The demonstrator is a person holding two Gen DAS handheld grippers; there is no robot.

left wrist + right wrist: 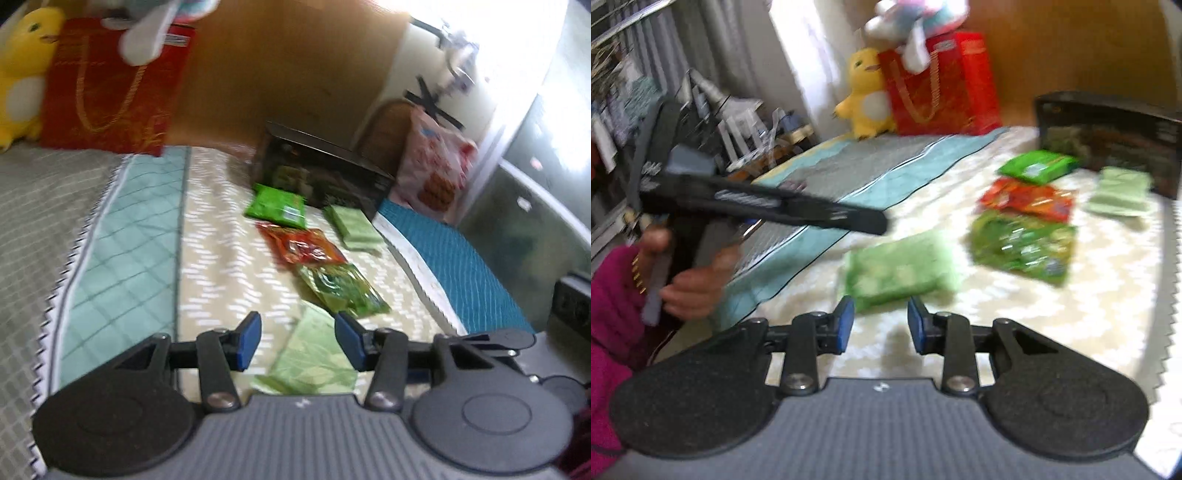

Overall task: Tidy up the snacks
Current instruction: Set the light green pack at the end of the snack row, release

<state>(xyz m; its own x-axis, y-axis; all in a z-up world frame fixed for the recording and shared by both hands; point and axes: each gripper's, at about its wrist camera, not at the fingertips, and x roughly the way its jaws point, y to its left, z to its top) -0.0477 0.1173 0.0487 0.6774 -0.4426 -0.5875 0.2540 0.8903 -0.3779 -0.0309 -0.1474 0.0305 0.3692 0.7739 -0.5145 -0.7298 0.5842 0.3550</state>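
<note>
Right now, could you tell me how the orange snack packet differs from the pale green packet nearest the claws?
The orange snack packet is glossy and brightly printed; the pale green packet looks matte with a soft leafy pattern. The orange one lies mid-row, farther from both claws; the pale green one lies just ahead of the open left claw and right claw. Both lie flat on the patterned bedspread, ungripped.

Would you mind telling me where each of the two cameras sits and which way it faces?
Left wrist: on the left gripper, above the bed, facing the headboard along the snack row toward the dark box; only its own open fingers show.
Right wrist: on the right gripper, facing across the bed; the left hand with its gripper shows at left.
Shared: pale green packet, red packet, box, red bag.
</note>
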